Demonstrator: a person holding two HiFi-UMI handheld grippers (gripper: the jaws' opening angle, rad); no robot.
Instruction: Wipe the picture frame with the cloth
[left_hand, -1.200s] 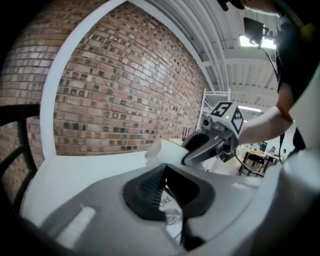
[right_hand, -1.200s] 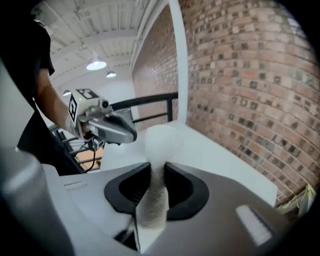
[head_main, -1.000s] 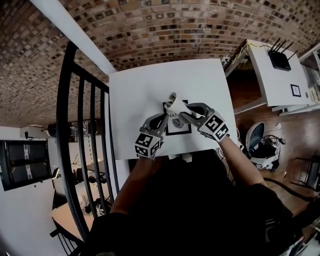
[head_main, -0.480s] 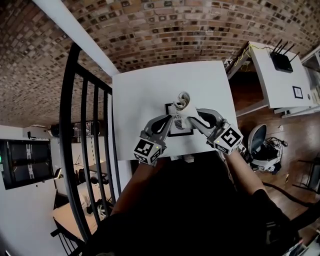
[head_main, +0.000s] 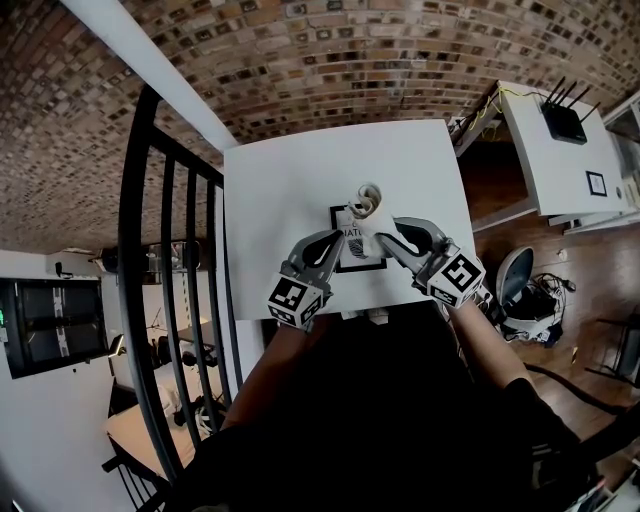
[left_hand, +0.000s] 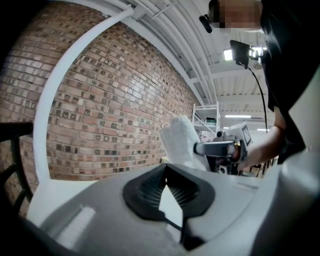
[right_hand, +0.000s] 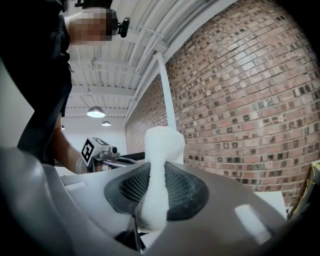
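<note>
cloth (head_main: 366, 200): white and bunched, standing up over the far edge of the picture frame (head_main: 358, 260); its lower part is pinched in the right gripper, and its rounded loose end rises above the jaws.
picture frame: dark-rimmed with a pale print inside, lying flat on the table; both grippers reach over it, so its near left and right corners are covered.
right gripper (head_main: 383, 237): over the right side of the picture frame, jaws clamped tight on the cloth, which fills the space between the black ribbed pads.
left gripper (head_main: 338, 239): over the left side of the picture frame, jaw tips brought together with nothing between them; only a thin wedge of light shows behind the tips. it sits just beside the cloth, not touching it.
table (head_main: 290, 180): white, under the picture frame, which lies near its edge closest to the person.
railing (head_main: 165, 280): black bars, well to the left of the picture frame, past the table's side.
brick wall (head_main: 330, 60): beyond the table on the far side of the picture frame.
</note>
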